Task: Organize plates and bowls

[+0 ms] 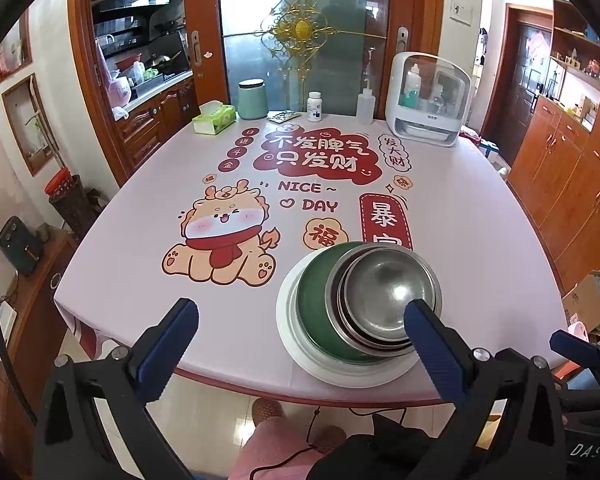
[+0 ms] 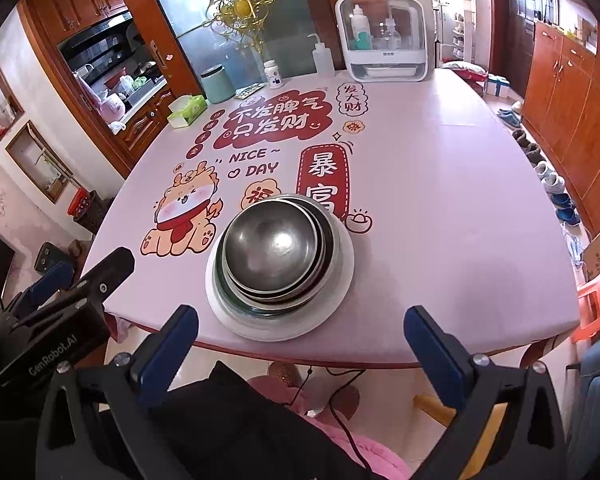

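A stack stands near the table's front edge: a white plate (image 1: pixel 300 344) at the bottom, a green bowl (image 1: pixel 316 300) on it, and steel bowls (image 1: pixel 384 292) nested inside. The right wrist view shows the same white plate (image 2: pixel 332 304) and steel bowls (image 2: pixel 274 248) from the other side. My left gripper (image 1: pixel 300 320) is open, held above the front edge, its right finger over the stack's near rim. My right gripper (image 2: pixel 300 328) is open too, hovering in front of the stack with nothing between its fingers. The left gripper's body (image 2: pixel 60 300) shows at the left.
At the table's far edge stand a tissue box (image 1: pixel 214 118), a green canister (image 1: pixel 253 99), a pill bottle (image 1: pixel 314 106), a squeeze bottle (image 1: pixel 365 104) and a white storage case (image 1: pixel 428 98). A printed pink tablecloth (image 1: pixel 140 248) covers the table. The person's legs (image 1: pixel 268 448) are below the front edge.
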